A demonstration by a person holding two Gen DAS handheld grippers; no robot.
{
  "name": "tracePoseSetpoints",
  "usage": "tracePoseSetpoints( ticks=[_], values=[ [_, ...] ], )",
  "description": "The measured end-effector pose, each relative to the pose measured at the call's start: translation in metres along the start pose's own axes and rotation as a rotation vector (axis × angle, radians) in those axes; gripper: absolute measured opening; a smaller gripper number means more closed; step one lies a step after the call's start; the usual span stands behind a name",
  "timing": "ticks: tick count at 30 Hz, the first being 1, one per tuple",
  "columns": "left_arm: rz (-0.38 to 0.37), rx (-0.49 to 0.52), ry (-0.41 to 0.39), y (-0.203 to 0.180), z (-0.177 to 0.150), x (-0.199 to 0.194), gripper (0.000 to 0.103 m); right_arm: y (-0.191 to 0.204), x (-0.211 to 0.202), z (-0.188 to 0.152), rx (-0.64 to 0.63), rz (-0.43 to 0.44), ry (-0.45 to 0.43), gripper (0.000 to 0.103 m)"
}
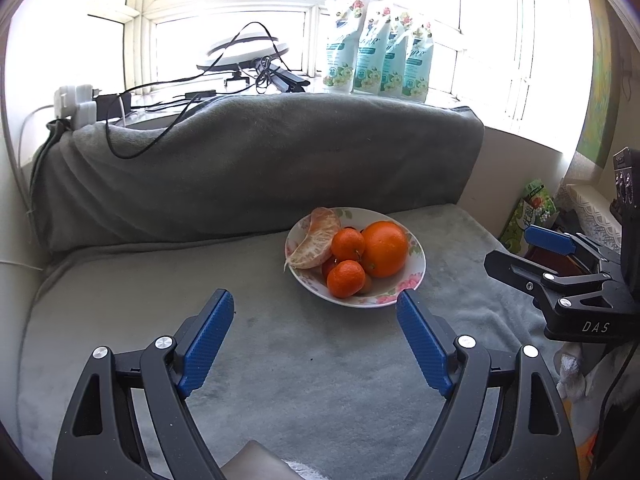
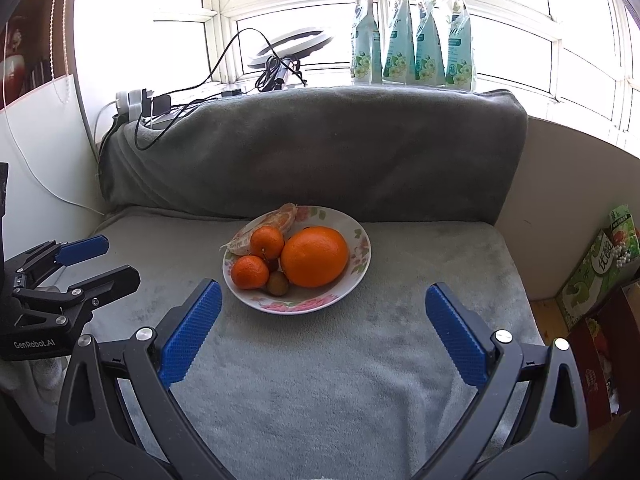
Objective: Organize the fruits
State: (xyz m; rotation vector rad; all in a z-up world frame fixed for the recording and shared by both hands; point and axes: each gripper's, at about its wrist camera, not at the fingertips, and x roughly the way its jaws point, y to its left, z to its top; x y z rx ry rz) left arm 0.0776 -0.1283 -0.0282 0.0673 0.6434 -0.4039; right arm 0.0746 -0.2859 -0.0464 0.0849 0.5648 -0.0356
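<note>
A floral white plate sits on the grey blanket. It holds a large orange, two small mandarins, a peeled pomelo segment and a small brownish fruit. My left gripper is open and empty, just short of the plate. My right gripper is open and empty, also just short of the plate. Each gripper shows at the side of the other's view, the right one and the left one.
A grey cushion backs the seat. On the windowsill stand several refill pouches, a ring light and cables with plugs. A green carton and boxes stand at the right.
</note>
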Motion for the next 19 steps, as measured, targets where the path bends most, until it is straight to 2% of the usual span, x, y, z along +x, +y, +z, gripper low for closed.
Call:
tracePoseSetpoints(
  ticks=[19],
  values=[
    [-0.003, -0.002, -0.002, 0.0027, -0.0004, -0.0005, 0.084, 0.0003, 0.0008, -0.0007, 0.002, 0.002, 0.004, 0.103]
  ],
)
